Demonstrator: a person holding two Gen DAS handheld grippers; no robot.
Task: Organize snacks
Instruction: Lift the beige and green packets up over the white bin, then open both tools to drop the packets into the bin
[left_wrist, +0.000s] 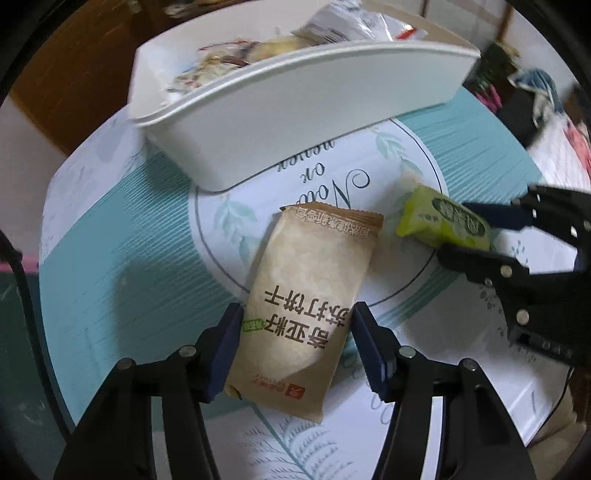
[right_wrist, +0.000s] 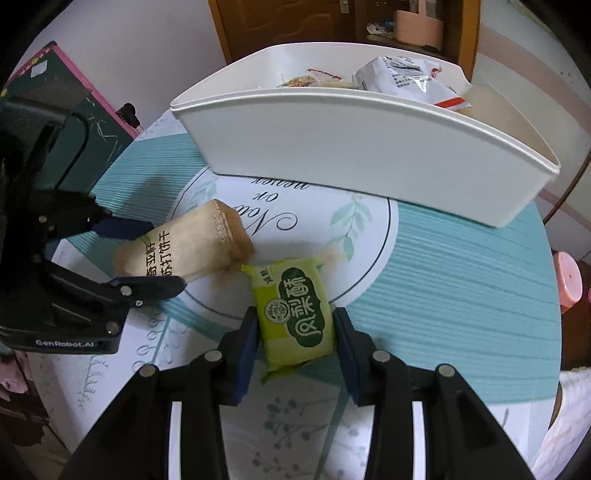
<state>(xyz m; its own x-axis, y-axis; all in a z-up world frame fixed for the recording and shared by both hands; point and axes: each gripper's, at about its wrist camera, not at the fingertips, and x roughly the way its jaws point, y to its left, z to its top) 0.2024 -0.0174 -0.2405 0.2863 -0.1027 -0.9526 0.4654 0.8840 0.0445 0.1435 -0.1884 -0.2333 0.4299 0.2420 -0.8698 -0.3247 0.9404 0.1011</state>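
Left hand-held gripper (left_wrist: 295, 332) straddles cracker packet (left_wrist: 303, 295) edges.

The white bin (right_wrist: 369, 155) looked like smooth, matt plastic. The brown cracker packet (left_wrist: 306, 306) had a matt, paper-like wrapper; the green pastry packet (right_wrist: 295, 314) was slightly glossy film.

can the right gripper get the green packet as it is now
Probably yes. The right gripper is open with the green packet already between its fingers, nothing on top of it. The brown packet lies just beside it, in the left gripper.
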